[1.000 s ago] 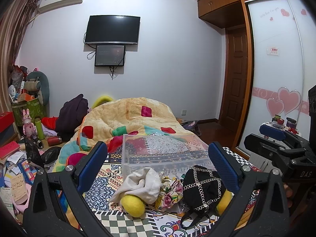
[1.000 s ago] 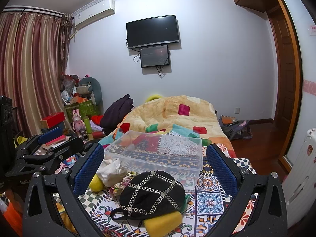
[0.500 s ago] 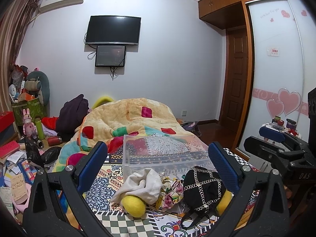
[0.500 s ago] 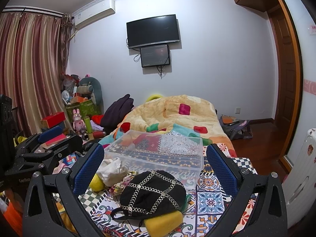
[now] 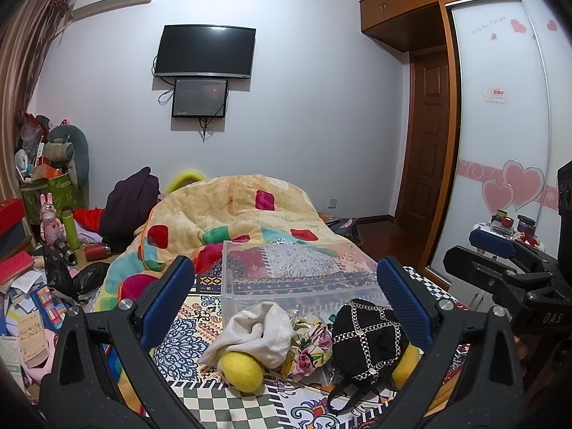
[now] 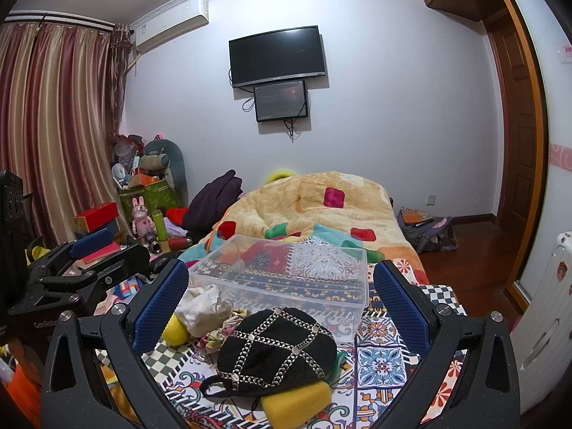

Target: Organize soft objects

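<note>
A pile of soft things lies on the patterned bedspread in front of a clear plastic box (image 5: 296, 279) (image 6: 286, 275). In it are a white cloth (image 5: 257, 332) (image 6: 202, 307), a yellow ball (image 5: 241, 371) (image 6: 175, 330), a floral cloth (image 5: 309, 350) (image 6: 214, 336), a black hat with chain trim (image 5: 368, 343) (image 6: 275, 350) and a yellow sponge (image 6: 296, 402). My left gripper (image 5: 286, 307) is open and empty, hovering short of the pile. My right gripper (image 6: 280, 307) is open and empty, above the black hat.
A bunched quilt (image 5: 236, 221) lies behind the box. Clutter of boxes, bottles and toys (image 5: 53, 236) fills the floor at left. A wardrobe with sliding doors (image 5: 500, 143) and a wooden door (image 5: 425, 136) stand at right. A bag (image 6: 429, 232) lies on the floor.
</note>
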